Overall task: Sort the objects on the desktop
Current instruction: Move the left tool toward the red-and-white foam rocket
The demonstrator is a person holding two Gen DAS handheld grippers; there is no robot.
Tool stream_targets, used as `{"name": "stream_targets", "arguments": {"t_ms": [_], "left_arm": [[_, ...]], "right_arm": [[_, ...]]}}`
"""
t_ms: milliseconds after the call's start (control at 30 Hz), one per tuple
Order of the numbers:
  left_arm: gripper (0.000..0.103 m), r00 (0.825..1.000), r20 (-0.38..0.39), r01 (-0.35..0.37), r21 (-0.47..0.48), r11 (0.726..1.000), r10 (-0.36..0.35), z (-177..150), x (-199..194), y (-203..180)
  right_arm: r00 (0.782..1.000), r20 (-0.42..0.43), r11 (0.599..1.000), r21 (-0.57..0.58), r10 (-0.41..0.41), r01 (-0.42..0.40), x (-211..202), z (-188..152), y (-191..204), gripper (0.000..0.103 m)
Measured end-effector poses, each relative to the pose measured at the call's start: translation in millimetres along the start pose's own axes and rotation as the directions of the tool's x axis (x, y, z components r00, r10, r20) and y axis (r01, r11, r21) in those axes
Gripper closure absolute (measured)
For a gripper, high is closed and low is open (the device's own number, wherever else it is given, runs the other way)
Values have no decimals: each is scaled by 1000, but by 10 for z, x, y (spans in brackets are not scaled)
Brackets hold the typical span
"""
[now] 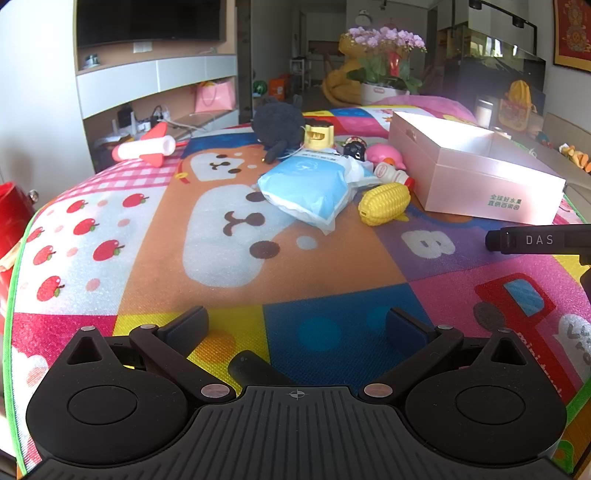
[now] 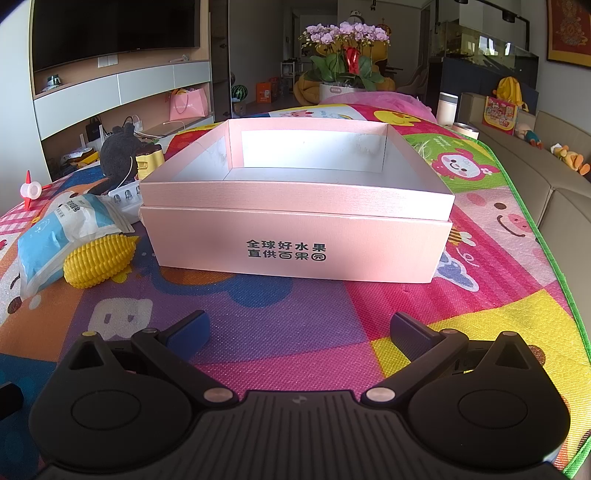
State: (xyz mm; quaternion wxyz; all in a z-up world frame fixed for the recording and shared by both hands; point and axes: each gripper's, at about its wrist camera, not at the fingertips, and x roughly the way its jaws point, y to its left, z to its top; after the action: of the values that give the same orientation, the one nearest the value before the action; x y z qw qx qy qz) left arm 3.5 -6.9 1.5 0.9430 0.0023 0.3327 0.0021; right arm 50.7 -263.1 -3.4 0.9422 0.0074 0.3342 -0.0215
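Observation:
An open pink box (image 2: 295, 236) with nothing inside stands on the colourful play mat (image 2: 295, 332), straight ahead of my right gripper (image 2: 299, 328), which is open and holds nothing. In the left wrist view the same pink box (image 1: 476, 177) sits at the right. A heap of objects lies beside it: a blue-white packet (image 1: 310, 188), a yellow corn toy (image 1: 384, 203), a black plush (image 1: 279, 125), a yellow cup-like toy (image 1: 317, 134), a pink toy (image 1: 384, 152). My left gripper (image 1: 295, 326) is open over the mat, well short of the heap.
A red-white rocket toy (image 1: 147, 147) lies at the mat's far left edge. A black bar marked DAS (image 1: 535, 240) reaches in from the right. A beige sofa (image 2: 554, 177) borders the mat on the right. Shelves and flowers (image 2: 343, 33) stand behind.

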Motion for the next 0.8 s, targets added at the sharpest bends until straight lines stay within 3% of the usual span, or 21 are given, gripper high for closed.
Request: {"name": "stream_targets", "arguments": {"t_ms": [633,800], "left_arm": [[0,1000,-2,-3,5,1000,3,-7,1,-5],[0,1000,-12,-2,13,1000,3,8,14,-6]], "right_arm": [[1000,-1,1000,2,1,-1,7,-2,-1,0],[997,-75,1000,-15,24,-26,46,83,-21,0]]}}
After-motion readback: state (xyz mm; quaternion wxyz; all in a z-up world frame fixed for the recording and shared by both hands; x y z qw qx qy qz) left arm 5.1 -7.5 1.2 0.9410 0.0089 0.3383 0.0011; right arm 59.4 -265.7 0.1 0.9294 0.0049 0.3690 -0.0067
